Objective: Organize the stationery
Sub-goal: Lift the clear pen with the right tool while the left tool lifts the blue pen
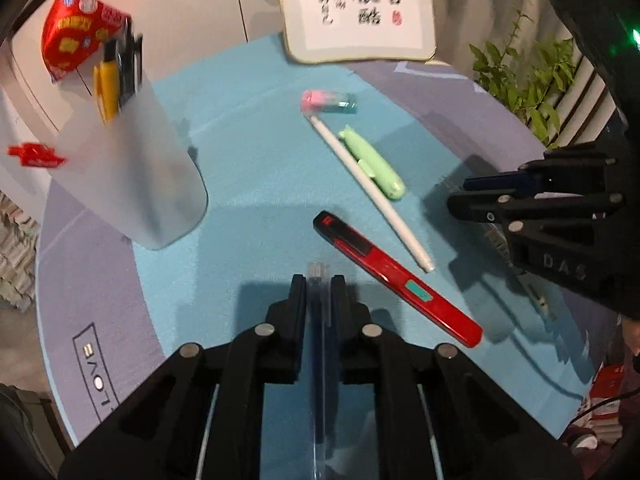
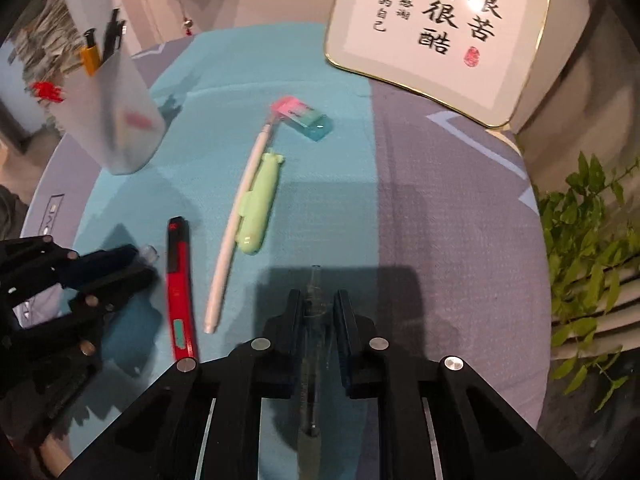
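Note:
My left gripper point(image 1: 318, 284) is shut on a clear-capped pen point(image 1: 318, 270), held above the blue mat. My right gripper point(image 2: 317, 300) is shut on a clear gel pen point(image 2: 314, 292). On the mat lie a red utility knife point(image 1: 396, 278) point(image 2: 178, 284), a long white pen point(image 1: 370, 190) point(image 2: 236, 232), a green correction tape point(image 1: 372, 164) point(image 2: 260, 204) and a pink-teal eraser point(image 1: 328, 101) point(image 2: 304, 118). A frosted pen cup point(image 1: 132, 168) point(image 2: 116, 120) stands at the left, holding a yellow cutter point(image 1: 106, 84) and dark pens. Each gripper shows in the other's view: the right point(image 1: 480, 194), the left point(image 2: 136, 264).
The round table point(image 1: 80, 272) has a grey and blue cover. A framed calligraphy board point(image 1: 360, 4) point(image 2: 440, 28) leans at the back. A green plant point(image 1: 528, 76) point(image 2: 588, 248) stands at the right. A red ornament point(image 1: 76, 28) hangs at the back left.

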### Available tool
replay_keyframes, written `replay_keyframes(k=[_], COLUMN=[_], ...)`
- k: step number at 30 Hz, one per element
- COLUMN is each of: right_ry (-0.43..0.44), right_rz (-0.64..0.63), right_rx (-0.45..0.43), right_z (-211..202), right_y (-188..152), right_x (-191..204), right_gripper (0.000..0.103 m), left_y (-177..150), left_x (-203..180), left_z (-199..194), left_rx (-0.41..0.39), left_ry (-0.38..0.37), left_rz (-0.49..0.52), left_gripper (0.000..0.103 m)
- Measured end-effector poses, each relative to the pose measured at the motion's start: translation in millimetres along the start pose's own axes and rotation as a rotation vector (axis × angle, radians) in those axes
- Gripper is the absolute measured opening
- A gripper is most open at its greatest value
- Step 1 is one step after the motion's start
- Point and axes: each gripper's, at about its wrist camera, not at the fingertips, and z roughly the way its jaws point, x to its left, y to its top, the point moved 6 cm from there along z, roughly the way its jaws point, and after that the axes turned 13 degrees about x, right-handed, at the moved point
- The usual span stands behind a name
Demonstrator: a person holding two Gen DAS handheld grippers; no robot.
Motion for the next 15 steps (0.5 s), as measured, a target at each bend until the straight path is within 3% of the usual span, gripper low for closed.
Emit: replay_keyframes(k=[8, 15], right_ry=[0.131, 0.180], right_rz=[0.019, -0.009], right_rx=[-0.178, -0.305], right_z=[-71.0, -118.1], right_y=[-13.3, -10.5], right_x=[-0.2, 21.1], right_gripper=[0.016, 0.016], left_y=[-9.4, -21.7], left_x=[17.9, 40.8], left_z=[-83.0, -142.8], left_rx=[-0.202, -0.352], left_ry=[-0.022, 0.029], left_rz=[-0.060, -0.130], left_gripper=[0.010, 0.010])
